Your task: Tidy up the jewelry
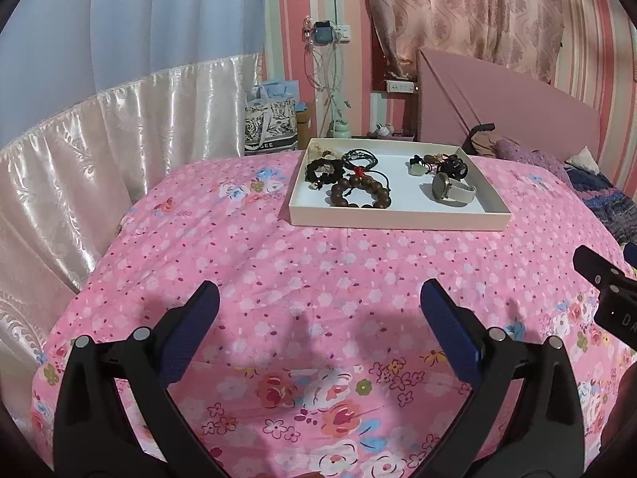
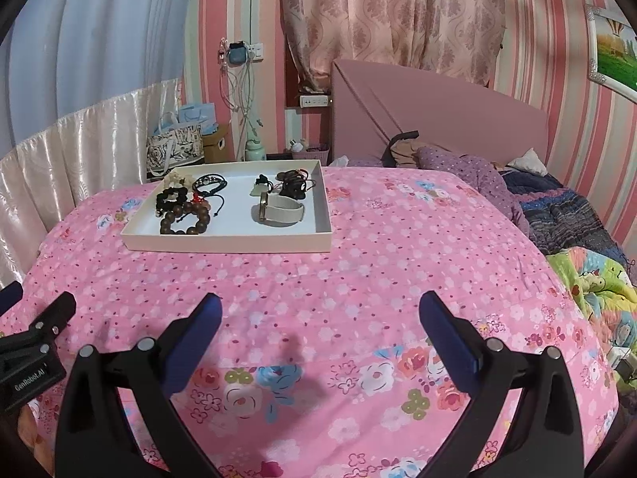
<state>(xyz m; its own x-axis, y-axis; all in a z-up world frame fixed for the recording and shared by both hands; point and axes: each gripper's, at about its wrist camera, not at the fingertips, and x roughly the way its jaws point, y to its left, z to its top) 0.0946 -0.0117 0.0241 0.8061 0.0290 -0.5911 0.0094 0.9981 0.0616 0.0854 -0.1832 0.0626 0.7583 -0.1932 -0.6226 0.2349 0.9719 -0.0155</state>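
1. While both tools hover above the pink floral bedspread [image 1: 278, 263], the left gripper [image 1: 318, 310] is spread wide with nothing between its blue-padded fingers [image 1: 191, 330].
2. Likewise, the right gripper [image 2: 320, 314] is released, its jaws far apart and empty over the same cover.
3. Well ahead of both grippers, a shallow white tray [image 1: 398, 217] sits flat on the bedspread; in the right wrist view it lies up and to the left of centre [image 2: 227, 243].
4. All the jewelry visible is inside that tray, gathered in two loose groups.
5. On the tray's left side lies a brown wooden bead bracelet [image 1: 360, 195], nearest the front rim.
6. Just behind it sit a black beaded bracelet [image 1: 324, 171] and some dark cord bracelets [image 1: 360, 157], one with a small red knot; they overlap, so where each ends is hard to tell.
7. On the right side, a watch with a pale strap [image 1: 454, 193] rests on its edge.
8. Behind the watch are a pale green pendant [image 1: 418, 169] and a dark tangle of small pieces [image 1: 452, 167] too small to make out.
9. At the far end of the bed stands a pink headboard [image 2: 438, 107], with rumpled blankets [image 2: 565, 215] heaped along the right side.
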